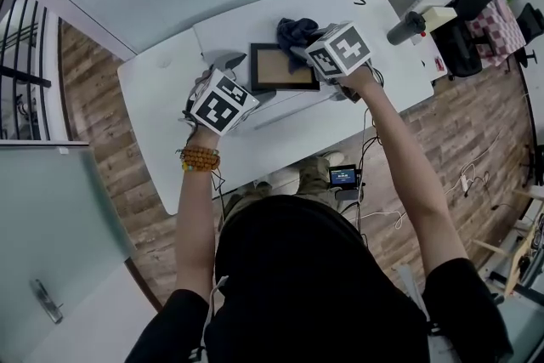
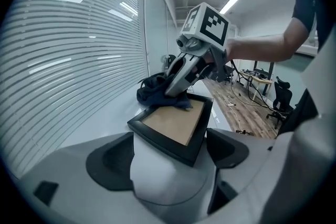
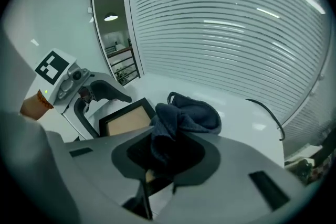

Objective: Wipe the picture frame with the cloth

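Dark blue soft cloth (image 3: pixel 184 113), bunched in our right hand-held gripper (image 3: pixel 165 160), presses the 1 o'clock corner of the black-rimmed, tan-panelled picture frame (image 1: pixel 283 68) at the white bench's (image 1: pixel 161 98) centre. Our left hand-held gripper (image 2: pixel 170 152) clamps its 8 o'clock corner. We judge the frame light, stiff and prone to sliding, best held by the rim.

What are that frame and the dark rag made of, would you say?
The frame has a black rim, smooth with a dull sheen: painted wood or plastic, I can't tell which. Its tan matte panel looks like cardboard or fibreboard. The cloth is dark blue, soft, bunched in folds, slightly nubby: probably terry or microfibre.
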A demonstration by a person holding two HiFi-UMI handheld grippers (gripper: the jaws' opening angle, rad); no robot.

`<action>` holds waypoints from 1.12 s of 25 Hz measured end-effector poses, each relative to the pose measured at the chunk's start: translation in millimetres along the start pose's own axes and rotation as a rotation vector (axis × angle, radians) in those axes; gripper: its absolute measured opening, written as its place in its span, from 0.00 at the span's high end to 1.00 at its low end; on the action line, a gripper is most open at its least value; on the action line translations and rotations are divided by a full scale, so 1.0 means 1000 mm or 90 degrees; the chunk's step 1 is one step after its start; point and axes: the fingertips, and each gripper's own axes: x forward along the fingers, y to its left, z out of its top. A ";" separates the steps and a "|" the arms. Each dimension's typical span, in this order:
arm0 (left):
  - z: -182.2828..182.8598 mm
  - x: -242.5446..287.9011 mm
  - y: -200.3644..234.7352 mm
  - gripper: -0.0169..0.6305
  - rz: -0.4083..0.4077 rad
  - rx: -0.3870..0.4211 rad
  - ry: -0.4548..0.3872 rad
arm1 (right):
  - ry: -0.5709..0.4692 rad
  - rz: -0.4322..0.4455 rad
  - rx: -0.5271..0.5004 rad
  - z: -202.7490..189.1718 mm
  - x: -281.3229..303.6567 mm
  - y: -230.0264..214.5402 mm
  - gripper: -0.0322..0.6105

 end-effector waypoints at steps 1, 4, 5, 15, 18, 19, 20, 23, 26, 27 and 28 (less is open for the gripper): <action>0.000 0.000 -0.001 0.30 -0.003 0.000 0.004 | 0.004 0.008 -0.001 0.004 0.003 0.003 0.84; 0.002 0.001 -0.004 0.32 -0.012 0.010 0.007 | 0.012 0.024 -0.011 0.015 0.012 0.015 0.84; 0.003 0.002 -0.004 0.32 -0.015 0.015 0.007 | 0.015 0.027 -0.016 0.019 0.015 0.018 0.84; 0.000 0.003 -0.005 0.33 -0.018 -0.002 0.016 | 0.010 0.090 -0.067 0.051 0.041 0.059 0.84; -0.001 0.002 -0.006 0.33 -0.013 -0.004 0.007 | -0.061 0.203 -0.029 0.055 0.029 0.073 0.84; -0.001 0.002 -0.006 0.33 -0.012 -0.004 0.006 | -0.087 0.215 -0.028 0.055 0.017 0.071 0.84; 0.000 0.002 -0.007 0.33 -0.013 -0.005 0.007 | -0.111 0.203 -0.039 0.053 0.004 0.063 0.84; 0.001 0.003 -0.006 0.33 -0.017 -0.003 0.010 | -0.125 0.083 -0.100 0.035 -0.035 0.013 0.84; 0.000 0.001 -0.003 0.33 -0.014 -0.008 0.013 | -0.087 0.012 -0.112 0.005 -0.041 -0.025 0.84; -0.001 0.001 -0.003 0.33 -0.013 -0.009 0.016 | -0.074 0.012 -0.106 -0.006 -0.037 -0.028 0.84; 0.000 0.001 -0.003 0.33 -0.015 -0.011 0.019 | -0.068 0.016 -0.096 -0.015 -0.033 -0.027 0.84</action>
